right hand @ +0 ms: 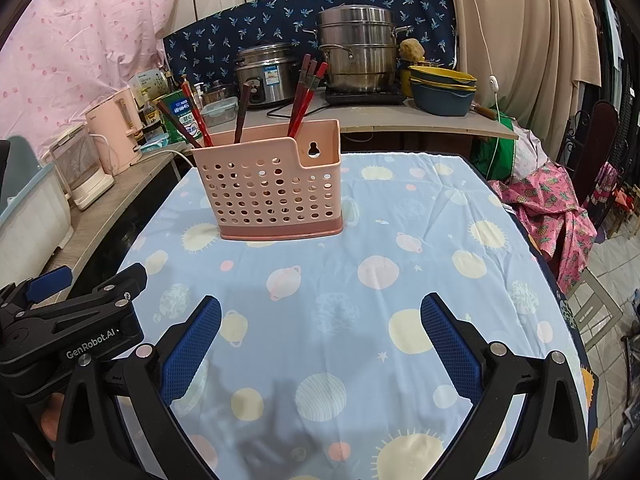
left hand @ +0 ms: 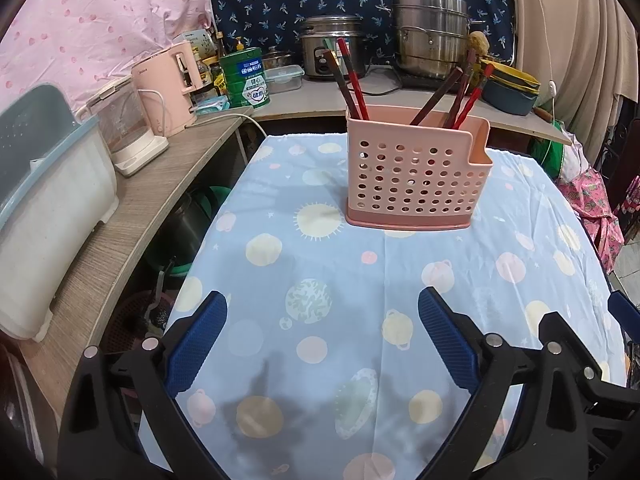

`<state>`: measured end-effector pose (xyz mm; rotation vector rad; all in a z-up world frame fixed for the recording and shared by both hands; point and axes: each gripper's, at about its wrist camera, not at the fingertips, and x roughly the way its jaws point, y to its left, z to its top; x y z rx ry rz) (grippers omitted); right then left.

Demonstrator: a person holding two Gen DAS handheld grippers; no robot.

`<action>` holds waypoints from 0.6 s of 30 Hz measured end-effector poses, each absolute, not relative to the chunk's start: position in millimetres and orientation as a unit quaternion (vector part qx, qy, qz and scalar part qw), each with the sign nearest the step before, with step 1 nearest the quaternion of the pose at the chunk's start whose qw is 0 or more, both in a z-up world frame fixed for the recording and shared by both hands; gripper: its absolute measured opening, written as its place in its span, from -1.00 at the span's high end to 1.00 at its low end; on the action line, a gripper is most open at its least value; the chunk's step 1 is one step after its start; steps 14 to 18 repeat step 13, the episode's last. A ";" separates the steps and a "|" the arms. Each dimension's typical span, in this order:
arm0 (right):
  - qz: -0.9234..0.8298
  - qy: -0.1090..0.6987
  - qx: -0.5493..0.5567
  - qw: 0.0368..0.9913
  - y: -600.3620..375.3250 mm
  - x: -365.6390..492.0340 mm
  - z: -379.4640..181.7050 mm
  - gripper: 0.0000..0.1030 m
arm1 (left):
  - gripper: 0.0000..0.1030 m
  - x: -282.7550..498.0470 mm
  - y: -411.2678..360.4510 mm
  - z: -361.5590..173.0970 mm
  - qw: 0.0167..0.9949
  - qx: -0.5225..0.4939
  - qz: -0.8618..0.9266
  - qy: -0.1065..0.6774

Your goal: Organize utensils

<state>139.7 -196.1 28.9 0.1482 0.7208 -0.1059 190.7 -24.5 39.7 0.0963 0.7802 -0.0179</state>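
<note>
Toward the far end of the planet-print tablecloth [left hand: 360, 280]: pink perforated utensil holder [left hand: 412, 172], upright on its darker base, well apart from both tools. Inside it, dark brown and red chopsticks [left hand: 352, 80], leaning in loose groups, a few at one end, the rest nearer the notched end, tips down, tops well above the rim. Nothing loose on the cloth, so probably sorted already, or nearly. Left gripper [left hand: 322, 332]: blue pads wide apart, nothing between them, low over the near cloth. Right gripper [right hand: 320, 332]: likewise spread and empty. By judgement, light, stiff, smooth sticks, prone to roll or slip; best pinched across the upper shaft, clear of neighbours. Holder itself thin light plastic, likely to tip if nudged high; better taken at the rim near the notch.
</note>
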 end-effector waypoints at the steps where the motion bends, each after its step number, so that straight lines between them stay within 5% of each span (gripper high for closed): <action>1: -0.052 0.352 0.072 0.932 -196.1 139.7 28.9 -0.87 | -0.78 190.6 -23.7 39.7 0.924 0.047 -0.008 0.380; 18: -0.057 0.349 0.071 0.933 -195.6 139.2 27.3 -0.87 | -0.79 191.7 -23.2 38.2 0.922 0.048 -0.010 0.383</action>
